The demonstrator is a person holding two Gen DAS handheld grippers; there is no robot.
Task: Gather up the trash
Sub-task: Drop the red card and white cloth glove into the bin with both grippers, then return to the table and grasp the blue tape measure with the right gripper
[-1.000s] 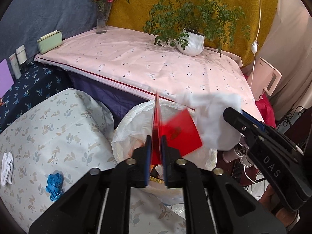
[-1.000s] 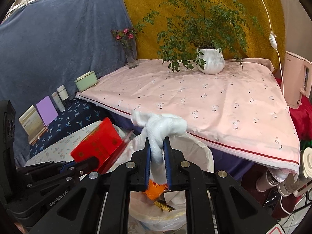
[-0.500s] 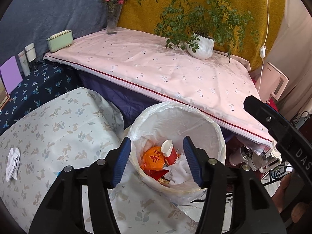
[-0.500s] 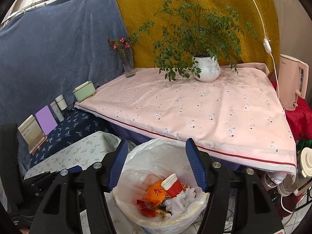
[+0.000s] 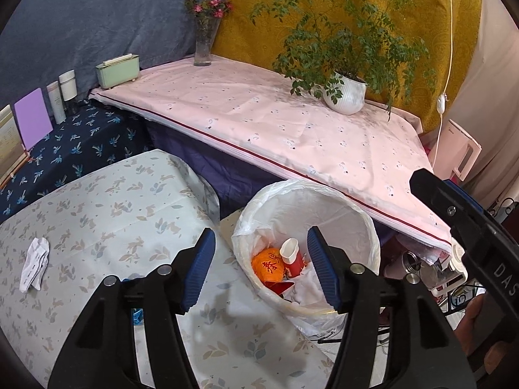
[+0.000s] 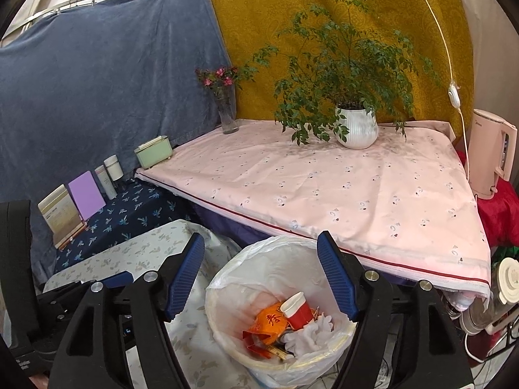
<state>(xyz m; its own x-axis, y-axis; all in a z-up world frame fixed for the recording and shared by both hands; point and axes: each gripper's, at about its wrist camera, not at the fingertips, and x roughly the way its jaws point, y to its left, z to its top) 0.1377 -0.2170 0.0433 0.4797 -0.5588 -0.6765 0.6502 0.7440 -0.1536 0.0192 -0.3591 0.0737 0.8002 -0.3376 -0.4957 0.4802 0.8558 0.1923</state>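
Observation:
A trash bin with a white liner [image 5: 363, 223] [image 6: 227, 278] stands beside the floral-cloth table. In it lie an orange packet [image 5: 268, 265] [image 6: 271, 321], a red cup [image 5: 293, 259] [image 6: 298, 309], a red wrapper [image 6: 256, 340] and white crumpled tissue [image 5: 308, 288] [image 6: 308, 334]. My left gripper [image 5: 261, 269] is open and empty above the bin's left side. My right gripper [image 6: 262, 278] is open and empty over the bin. A crumpled white paper [image 5: 34, 264] lies on the floral table at the left. A bit of blue scrap [image 5: 136, 311] shows behind my left finger.
A pink-cloth table [image 5: 292, 129] [image 6: 340, 188] carries a potted plant [image 5: 345, 97] [image 6: 356, 128], a flower vase [image 5: 203, 42] and a green box [image 5: 117, 70]. A pink kettle [image 6: 491, 152] stands at the right. Bottles and cards [image 6: 81, 191] stand on the dark-blue cloth.
Both grippers opened; the red wrapper dropped from the left one and the white tissue from the right one into the bin. Both grippers then drew back and up a little.

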